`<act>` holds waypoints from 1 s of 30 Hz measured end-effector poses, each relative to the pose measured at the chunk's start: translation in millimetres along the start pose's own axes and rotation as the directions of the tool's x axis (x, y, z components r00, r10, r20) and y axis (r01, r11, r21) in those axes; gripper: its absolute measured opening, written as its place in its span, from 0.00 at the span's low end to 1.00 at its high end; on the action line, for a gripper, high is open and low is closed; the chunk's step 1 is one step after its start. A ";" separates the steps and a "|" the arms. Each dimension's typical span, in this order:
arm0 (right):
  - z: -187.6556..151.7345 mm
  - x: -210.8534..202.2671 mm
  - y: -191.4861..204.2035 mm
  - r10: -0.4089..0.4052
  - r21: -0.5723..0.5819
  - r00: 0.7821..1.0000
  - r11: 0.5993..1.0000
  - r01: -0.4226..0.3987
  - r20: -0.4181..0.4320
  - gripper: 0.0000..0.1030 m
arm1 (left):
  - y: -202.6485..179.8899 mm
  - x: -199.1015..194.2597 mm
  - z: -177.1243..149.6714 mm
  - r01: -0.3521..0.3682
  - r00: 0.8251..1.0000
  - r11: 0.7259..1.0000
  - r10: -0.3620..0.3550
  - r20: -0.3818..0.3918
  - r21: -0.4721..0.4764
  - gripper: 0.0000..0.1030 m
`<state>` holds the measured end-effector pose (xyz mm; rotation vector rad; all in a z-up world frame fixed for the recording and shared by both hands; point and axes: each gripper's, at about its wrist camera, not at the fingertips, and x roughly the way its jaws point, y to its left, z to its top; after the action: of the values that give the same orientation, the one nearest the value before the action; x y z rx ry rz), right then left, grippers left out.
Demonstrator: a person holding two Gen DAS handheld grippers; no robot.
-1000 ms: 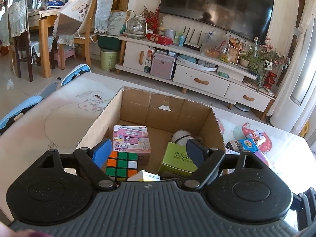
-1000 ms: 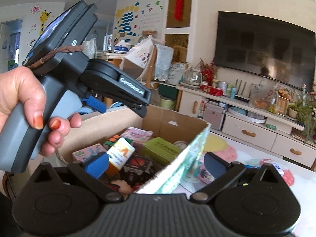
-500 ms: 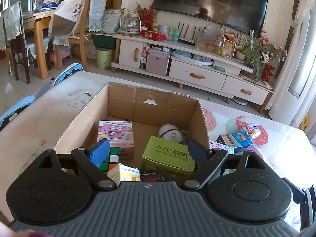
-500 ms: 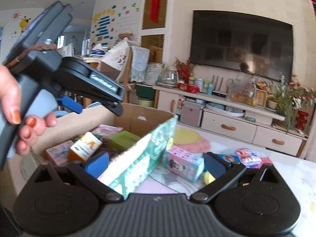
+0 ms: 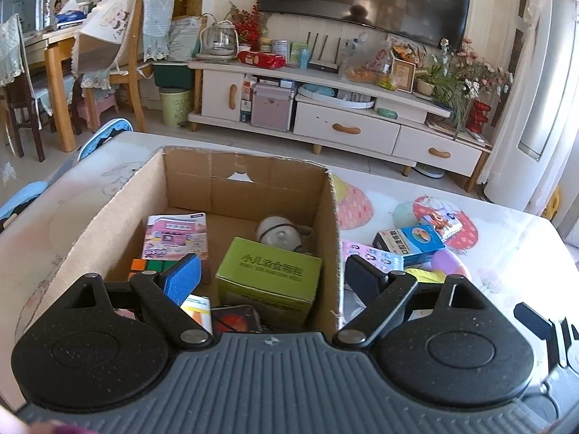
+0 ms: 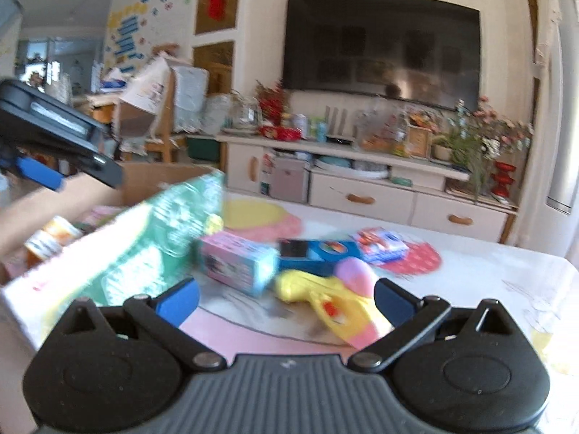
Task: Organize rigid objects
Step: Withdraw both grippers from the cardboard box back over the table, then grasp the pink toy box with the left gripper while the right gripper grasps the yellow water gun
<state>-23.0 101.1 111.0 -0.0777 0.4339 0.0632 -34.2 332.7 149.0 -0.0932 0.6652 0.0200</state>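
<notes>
The cardboard box (image 5: 249,188) is sitting on the table (image 5: 506,246), containing a pink box (image 5: 176,235), a puzzle cube (image 5: 146,266) and a green box (image 5: 269,276). The left gripper (image 5: 271,280) is hovering over it, fingers spread apart and empty. Right of the box, a blue box (image 5: 409,240) is lying on the table. The right gripper (image 6: 286,302) is hanging open above a yellow toy gun (image 6: 325,300), beside a pink carton (image 6: 237,262).
</notes>
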 end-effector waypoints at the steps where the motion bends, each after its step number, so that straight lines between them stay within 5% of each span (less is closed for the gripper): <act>1: -2.8 3.7 -4.6 -0.012 0.000 1.000 1.000 0.012 -0.010 0.99 | 0.0 0.5 0.2 0.001 1.000 1.000 -0.001 0.000 0.006 1.00; 10: -17.0 43.8 -43.8 -0.035 0.012 0.995 0.999 0.037 -0.094 0.99 | 3.3 5.0 0.9 0.026 1.000 0.999 -0.026 -0.006 0.043 1.00; 26: -13.8 99.9 -61.4 0.039 -0.052 0.981 0.997 -0.050 -0.192 0.99 | -6.8 21.5 0.2 0.032 0.999 0.991 -0.032 -0.009 0.134 1.00; 30: -14.3 104.0 -62.5 0.053 -0.066 0.978 0.995 -0.068 -0.202 0.91 | -11.9 23.3 -1.3 0.024 1.000 0.990 -0.024 0.002 0.140 1.00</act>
<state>70.0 42.2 58.0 -0.1435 0.6357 0.1319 -16.0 320.4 134.6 0.0337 0.6601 -0.0497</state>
